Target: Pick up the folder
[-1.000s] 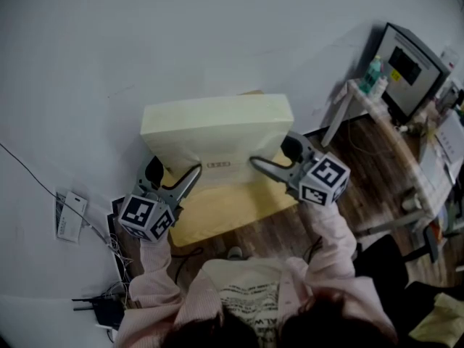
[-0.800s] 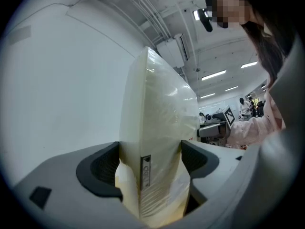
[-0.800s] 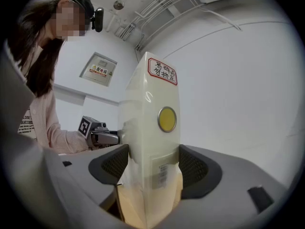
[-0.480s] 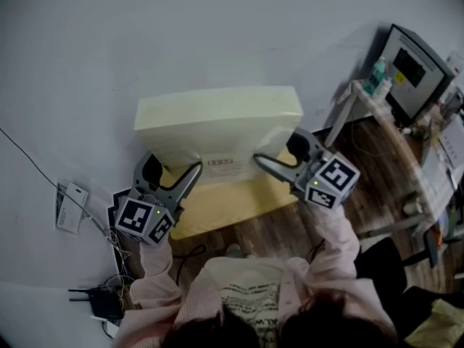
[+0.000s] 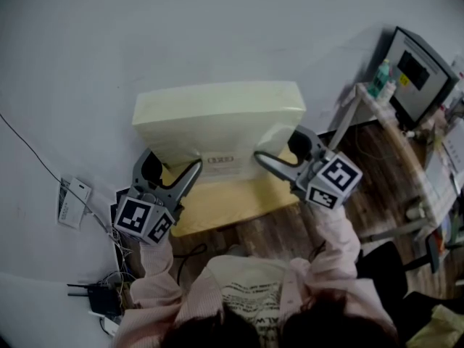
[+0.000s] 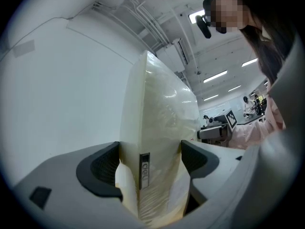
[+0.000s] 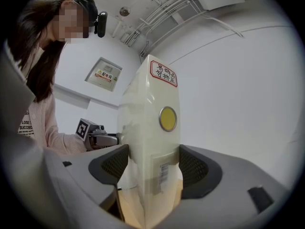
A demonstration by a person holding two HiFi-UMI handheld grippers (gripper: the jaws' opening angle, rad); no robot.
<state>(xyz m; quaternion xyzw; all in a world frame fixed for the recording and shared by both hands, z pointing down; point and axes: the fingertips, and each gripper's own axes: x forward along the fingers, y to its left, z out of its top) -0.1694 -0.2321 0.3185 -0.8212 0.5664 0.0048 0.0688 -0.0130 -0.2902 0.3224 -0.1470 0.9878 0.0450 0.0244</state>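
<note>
The folder (image 5: 217,122) is a thick pale-yellow box file, held up off the yellow surface (image 5: 225,207) below it. My left gripper (image 5: 174,169) is shut on its left end and my right gripper (image 5: 275,151) on its right end. In the left gripper view the folder (image 6: 157,123) stands upright between the dark pads (image 6: 102,168) of the left gripper (image 6: 150,166), a small label on its edge. The right gripper view has the folder (image 7: 152,142), with a round yellow sticker and a red-bordered label, pinched in the right gripper (image 7: 152,163).
A desk at the right carries a monitor (image 5: 417,67) and a bottle (image 5: 378,77). Wooden floor (image 5: 275,230) lies below the yellow surface. Cables and a small white device (image 5: 72,203) lie at the left. A second gripper (image 7: 95,132) shows beyond the folder.
The folder looks slightly larger and higher in the head view, so it has come up toward the camera. Both grippers kept their hold and spread a little outward with it.
</note>
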